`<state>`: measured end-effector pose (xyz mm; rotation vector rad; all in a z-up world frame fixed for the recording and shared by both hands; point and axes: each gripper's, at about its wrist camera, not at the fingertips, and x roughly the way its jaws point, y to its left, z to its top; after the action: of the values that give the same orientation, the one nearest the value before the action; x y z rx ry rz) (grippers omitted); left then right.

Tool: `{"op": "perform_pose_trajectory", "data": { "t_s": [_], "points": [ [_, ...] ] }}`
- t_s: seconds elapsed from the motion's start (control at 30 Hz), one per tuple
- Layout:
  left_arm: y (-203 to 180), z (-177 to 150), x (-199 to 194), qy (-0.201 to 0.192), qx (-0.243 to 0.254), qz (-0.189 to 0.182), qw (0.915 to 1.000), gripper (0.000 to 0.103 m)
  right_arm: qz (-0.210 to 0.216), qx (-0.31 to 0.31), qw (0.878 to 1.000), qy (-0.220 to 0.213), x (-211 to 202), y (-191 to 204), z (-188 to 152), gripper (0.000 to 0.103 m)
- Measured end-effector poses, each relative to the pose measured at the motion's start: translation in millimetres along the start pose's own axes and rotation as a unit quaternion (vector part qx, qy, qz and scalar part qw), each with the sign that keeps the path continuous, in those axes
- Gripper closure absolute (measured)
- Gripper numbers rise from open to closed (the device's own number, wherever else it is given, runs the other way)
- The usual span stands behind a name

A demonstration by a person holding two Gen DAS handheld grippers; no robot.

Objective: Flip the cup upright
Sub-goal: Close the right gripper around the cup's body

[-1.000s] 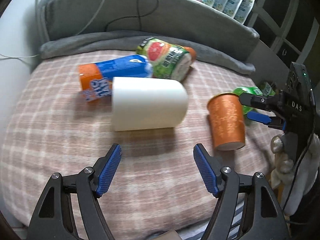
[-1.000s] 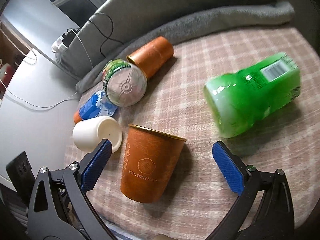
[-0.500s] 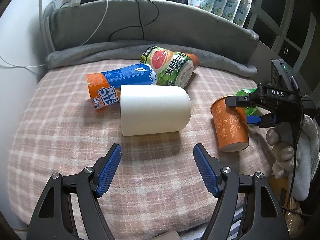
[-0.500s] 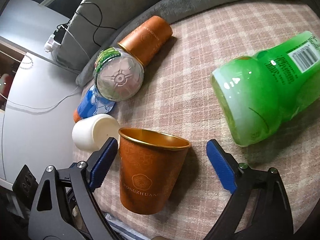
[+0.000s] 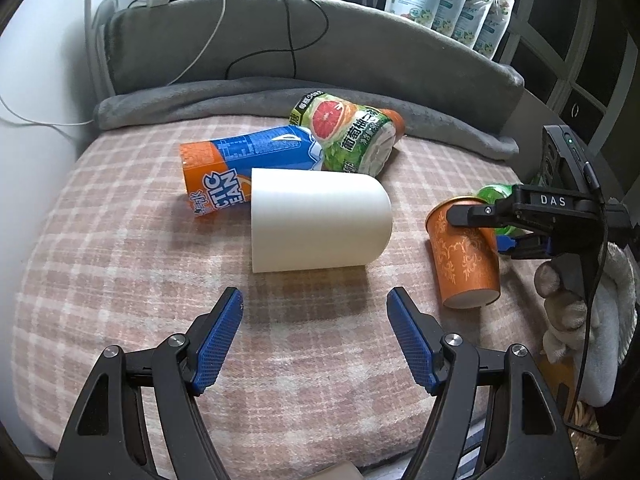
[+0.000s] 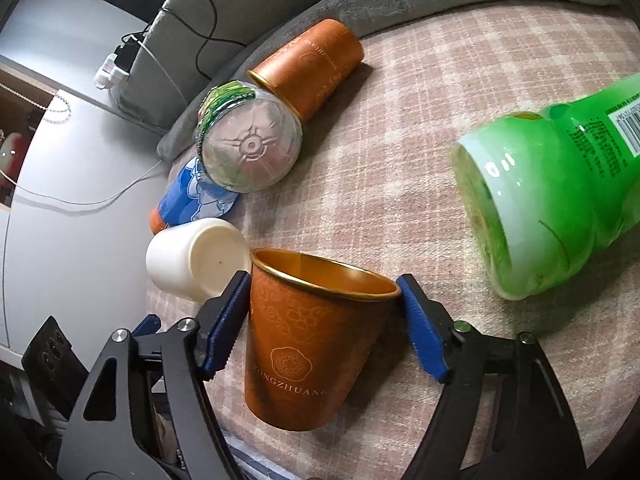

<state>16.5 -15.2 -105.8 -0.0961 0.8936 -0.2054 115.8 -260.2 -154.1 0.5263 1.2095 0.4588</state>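
Gripper (image 6: 324,300) pads flanking orange cup (image 6: 312,336), gold interior visible wrist-side only

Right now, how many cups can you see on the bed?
3: an orange cup standing between the right gripper fingers, a white cup lying mid-bed, another orange cup lying by the grey blanket. More may be hidden.

Bare blanket (image 5: 120,280) open before left gripper (image 5: 314,334), up to white cup (image 5: 320,220). Carton (image 5: 244,168) and bottle (image 5: 348,136) crowd cup's far side. Right gripper (image 6: 322,308) pads hug orange cup (image 6: 312,340); green bottle (image 6: 560,200) near right, clear strip between.
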Motion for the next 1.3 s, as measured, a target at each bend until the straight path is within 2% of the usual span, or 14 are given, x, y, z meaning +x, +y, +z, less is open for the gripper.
{"op": "perform_pose_trajectory", "data": {
  "t_s": [0.2,0.37,0.5,0.67,0.9,1.1,1.23,1.3],
  "points": [
    [1,0,0,-0.001,-0.002,-0.002,1.0,0.029,-0.005,-0.022,1.0,-0.02,-7,11,-6,0.027],
    [2,2,0,-0.002,-0.004,-0.004,1.0,0.029,-0.046,-0.083,0.993,-0.071,-22,31,-13,0.028],
    [1,1,-1,-0.003,-0.004,-0.007,1.0,0.029,-0.083,-0.134,0.981,-0.112,-30,44,-17,0.028],
    [0,1,-2,-0.004,-0.007,-0.009,0.9999,0.029,-0.139,-0.201,0.958,-0.154,-31,56,-21,0.028],
    [2,1,-3,-0.006,-0.01,-0.009,0.9999,0.029,-0.147,-0.231,0.944,-0.186,-27,56,-26,0.028],
    [2,0,-3,-0.006,-0.01,-0.01,0.9999,0.029,-0.128,-0.249,0.936,-0.211,-30,62,-45,0.028],
    [2,-1,-4,-0.008,-0.009,-0.011,0.9999,0.029,-0.138,-0.273,0.923,-0.231,-30,69,-61,0.028],
    [1,-2,-6,-0.009,-0.008,-0.012,0.9999,0.029,-0.134,-0.278,0.922,-0.232,-31,72,-66,0.028]
  ]
}}
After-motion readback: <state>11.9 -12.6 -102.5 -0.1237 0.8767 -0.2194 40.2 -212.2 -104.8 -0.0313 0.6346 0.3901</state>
